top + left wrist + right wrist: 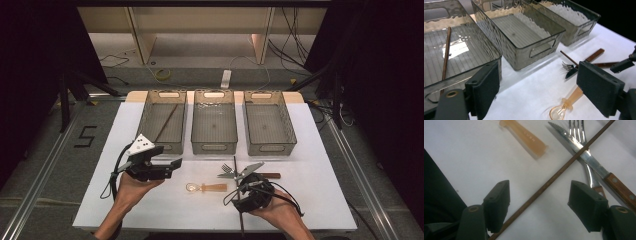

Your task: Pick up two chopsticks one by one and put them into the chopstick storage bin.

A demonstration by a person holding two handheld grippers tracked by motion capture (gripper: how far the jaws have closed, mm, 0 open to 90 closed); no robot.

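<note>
Straddling the loose chopstick with spread jaws, right gripper needed lowering and clamping next, while left gripper hung released beside it.

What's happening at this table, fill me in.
A person is sorting cutlery into three clear bins. One chopstick already lies in the left bin. The right gripper hangs open over a second chopstick, which lies across a knife and fork on the white table. The left gripper is open and empty beside the left bin. An amber spoon lies between the grippers.
</note>
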